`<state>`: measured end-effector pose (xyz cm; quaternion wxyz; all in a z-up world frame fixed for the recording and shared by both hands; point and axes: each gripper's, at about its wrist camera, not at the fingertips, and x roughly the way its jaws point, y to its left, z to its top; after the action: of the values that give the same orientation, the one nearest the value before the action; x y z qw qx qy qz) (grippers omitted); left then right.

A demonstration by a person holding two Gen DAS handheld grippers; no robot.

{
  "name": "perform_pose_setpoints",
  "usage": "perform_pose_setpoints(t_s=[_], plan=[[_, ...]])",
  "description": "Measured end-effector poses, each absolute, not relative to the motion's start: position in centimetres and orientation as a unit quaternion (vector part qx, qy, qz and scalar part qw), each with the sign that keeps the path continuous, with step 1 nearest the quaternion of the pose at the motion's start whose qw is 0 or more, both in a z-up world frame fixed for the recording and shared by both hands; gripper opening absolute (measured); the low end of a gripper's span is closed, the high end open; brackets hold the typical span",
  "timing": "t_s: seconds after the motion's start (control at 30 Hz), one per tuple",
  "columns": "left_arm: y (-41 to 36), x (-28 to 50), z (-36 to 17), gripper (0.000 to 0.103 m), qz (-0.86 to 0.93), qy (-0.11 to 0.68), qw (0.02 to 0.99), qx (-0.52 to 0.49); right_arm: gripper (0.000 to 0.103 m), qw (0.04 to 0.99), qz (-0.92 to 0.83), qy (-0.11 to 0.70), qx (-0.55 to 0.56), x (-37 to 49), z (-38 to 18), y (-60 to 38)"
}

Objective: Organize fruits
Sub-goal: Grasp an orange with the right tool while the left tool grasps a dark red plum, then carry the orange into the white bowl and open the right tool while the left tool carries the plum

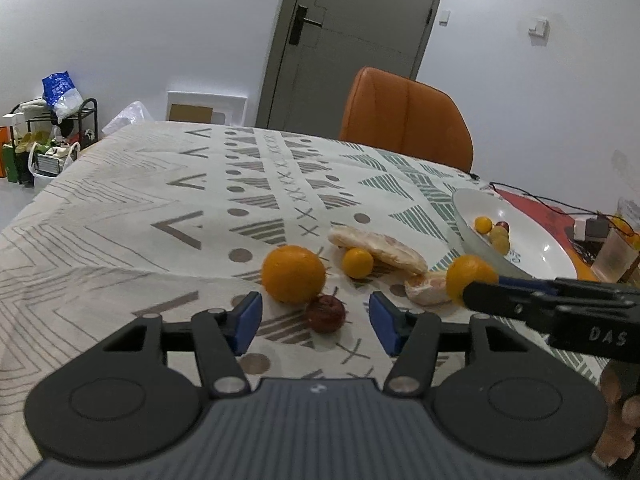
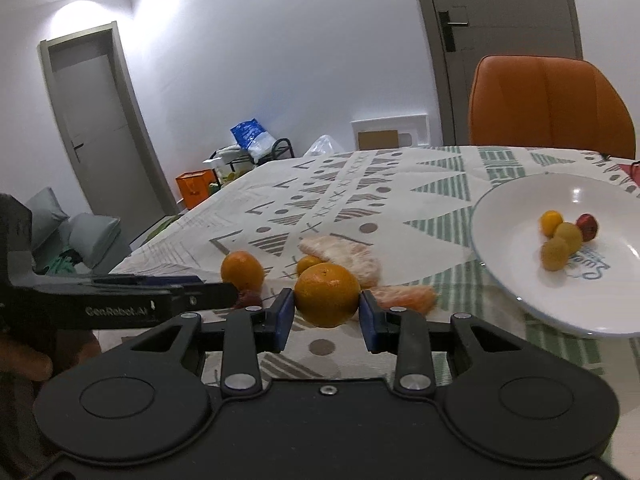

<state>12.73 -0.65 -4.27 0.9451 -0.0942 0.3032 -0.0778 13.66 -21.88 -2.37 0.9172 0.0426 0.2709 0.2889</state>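
My right gripper (image 2: 326, 312) is shut on an orange (image 2: 326, 295) and holds it just above the patterned tablecloth; it also shows in the left wrist view (image 1: 468, 276). My left gripper (image 1: 316, 320) is open and empty, with a dark red fruit (image 1: 325, 313) between its fingers and a larger orange (image 1: 293, 274) just beyond. A small yellow-orange fruit (image 1: 357, 263), a pale peeled piece (image 1: 380, 250) and peeled orange segments (image 1: 426, 290) lie behind. A white bowl (image 2: 516, 216) at the right holds several small fruits (image 2: 566, 238).
An orange chair (image 1: 404, 116) stands at the table's far side. Cables, a red mat and a cup (image 1: 614, 254) lie at the far right. A rack with bags (image 1: 52, 128) stands on the floor at the left. A grey door (image 1: 352, 32) is behind.
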Motion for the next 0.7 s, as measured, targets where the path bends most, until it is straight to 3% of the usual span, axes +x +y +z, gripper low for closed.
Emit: perform_pose_setpoints(t_s=[0.17, 0.27, 0.3, 0.37, 0.7], plan=[[-1.7, 13.5, -5.3, 0.057, -0.076, 0.319, 0.941, -0.09, 0.033, 0.92, 0.283, 0.267, 0.044, 13.3, -2.2, -22.8], [-2.4, 13.7, -5.6, 0.045, -0.07, 0.319, 0.942, -0.078, 0.033, 0.922, 0.277, 0.265, 0.048, 13.1, -2.2, -23.6], [-2.5, 13.7, -5.7, 0.034, -0.07, 0.32, 0.942, -0.076, 0.033, 0.923, 0.274, 0.265, 0.05, 13.1, -2.2, -23.9], [-2.7, 14.0, -5.7, 0.022, -0.071, 0.323, 0.94, -0.078, 0.033, 0.925, 0.27, 0.262, 0.053, 13.0, -2.1, -24.4], [-4.4, 13.5, -3.9, 0.022, -0.09, 0.3, 0.947, -0.065, 0.033, 0.932, 0.253, 0.249, 0.069, 13.2, -1.9, -26.4]])
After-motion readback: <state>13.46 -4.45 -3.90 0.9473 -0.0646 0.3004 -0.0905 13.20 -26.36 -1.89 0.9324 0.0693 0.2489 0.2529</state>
